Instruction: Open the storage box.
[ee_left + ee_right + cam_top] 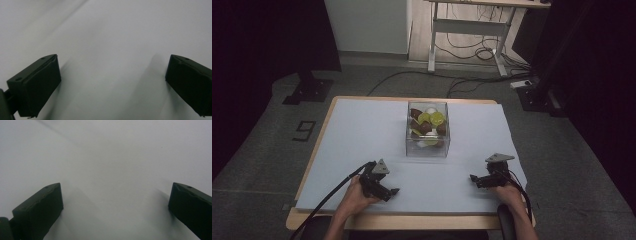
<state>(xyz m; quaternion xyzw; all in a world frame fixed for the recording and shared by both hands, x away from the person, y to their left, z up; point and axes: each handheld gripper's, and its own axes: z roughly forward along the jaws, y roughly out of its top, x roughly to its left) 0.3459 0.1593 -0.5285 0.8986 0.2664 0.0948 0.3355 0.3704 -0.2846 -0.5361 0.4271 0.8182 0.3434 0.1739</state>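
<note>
A clear plastic box (427, 130) stands at the middle of the white sheet (362, 135), holding several brown, yellow-green and white pieces. My left gripper (391, 192) rests low on the sheet near the front left, its tips pointing right. In the left gripper view its jaws stand wide apart over bare sheet, so the left gripper (112, 82) is open. My right gripper (474, 178) lies near the front right, pointing left. The right gripper (116, 207) is likewise open in its own view, with nothing between the jaws. Both are well short of the box.
The sheet covers a wooden table (312, 220) whose edge shows at the front and left. Beyond the table stand a desk frame (469, 30) with cables (472, 50) on the floor and dark stands (309, 90) at both sides.
</note>
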